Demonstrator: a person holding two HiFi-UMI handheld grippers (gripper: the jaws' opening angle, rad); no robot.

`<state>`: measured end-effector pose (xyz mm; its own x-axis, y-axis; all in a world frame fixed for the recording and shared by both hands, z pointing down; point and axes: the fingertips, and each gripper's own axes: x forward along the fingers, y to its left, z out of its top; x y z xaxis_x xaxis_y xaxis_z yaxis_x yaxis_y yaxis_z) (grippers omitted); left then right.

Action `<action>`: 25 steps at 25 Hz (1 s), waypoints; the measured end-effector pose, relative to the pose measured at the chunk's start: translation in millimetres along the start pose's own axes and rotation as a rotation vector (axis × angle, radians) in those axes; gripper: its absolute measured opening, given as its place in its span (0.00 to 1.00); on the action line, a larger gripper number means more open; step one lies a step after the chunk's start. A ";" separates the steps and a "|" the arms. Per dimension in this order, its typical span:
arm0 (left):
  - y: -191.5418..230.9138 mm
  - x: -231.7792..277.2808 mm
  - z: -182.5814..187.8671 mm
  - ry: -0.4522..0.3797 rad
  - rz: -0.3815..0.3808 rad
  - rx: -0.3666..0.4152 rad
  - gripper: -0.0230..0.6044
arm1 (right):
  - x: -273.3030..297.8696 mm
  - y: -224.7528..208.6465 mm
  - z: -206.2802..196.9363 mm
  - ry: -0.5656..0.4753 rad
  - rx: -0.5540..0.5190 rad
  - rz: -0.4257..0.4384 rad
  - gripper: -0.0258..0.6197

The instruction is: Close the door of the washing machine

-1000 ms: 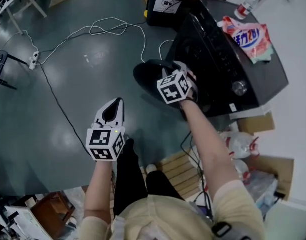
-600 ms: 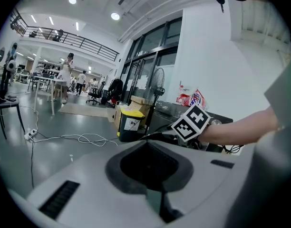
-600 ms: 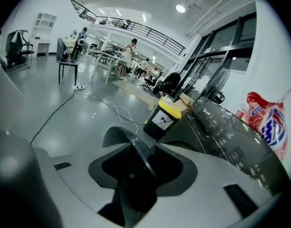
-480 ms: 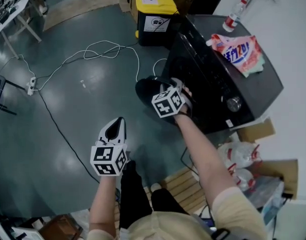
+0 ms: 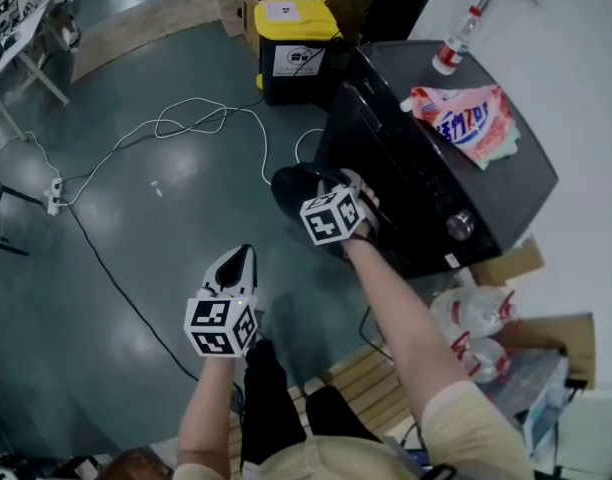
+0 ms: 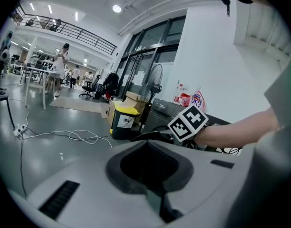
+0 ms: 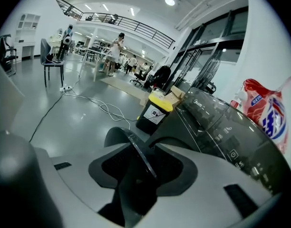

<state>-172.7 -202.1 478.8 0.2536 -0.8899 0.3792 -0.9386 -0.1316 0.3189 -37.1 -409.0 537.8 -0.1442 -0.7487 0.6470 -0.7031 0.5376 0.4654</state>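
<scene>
The dark front-loading washing machine [image 5: 436, 158] stands at the right with its round door [image 5: 291, 190] swung out over the floor. My right gripper [image 5: 354, 190] grips the door's rim; in the right gripper view the thin dark door [image 7: 118, 137] edge runs between the jaws of the right gripper [image 7: 143, 163], beside the machine's control panel [image 7: 221, 132]. My left gripper [image 5: 238, 260] hangs over the bare floor, left of and below the door, shut with nothing in it. In the left gripper view, past the left gripper [image 6: 146, 145], the right gripper's marker cube [image 6: 188, 122] is visible.
A black bin with a yellow lid [image 5: 291, 43] stands beyond the machine, and a white cable [image 5: 186, 118] loops across the floor to a power strip [image 5: 54, 200]. A detergent bag [image 5: 466, 118] and a bottle [image 5: 456, 43] lie on top. Plastic bags [image 5: 476, 323] and wooden slats [image 5: 371, 378] sit near my feet.
Both grippers have shifted across the floor with the person. The right gripper has kept its hold on the door and rolled a little; the left stays shut and free.
</scene>
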 end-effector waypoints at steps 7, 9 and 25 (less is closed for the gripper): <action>4.3 22.3 9.6 0.015 -0.028 0.015 0.04 | 12.7 -21.2 5.8 0.035 0.080 -0.015 0.28; 6.1 28.3 7.7 0.029 -0.032 0.013 0.04 | 15.7 -26.0 6.7 0.039 0.092 -0.024 0.28; 9.8 65.9 11.6 0.061 -0.061 0.034 0.04 | 39.7 -67.0 8.8 0.077 0.195 -0.086 0.28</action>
<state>-167.9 -267.1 496.9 0.3232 -0.8516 0.4126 -0.9282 -0.2004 0.3134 -1.8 -478.2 526.9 -0.0296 -0.7525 0.6579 -0.8330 0.3824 0.3999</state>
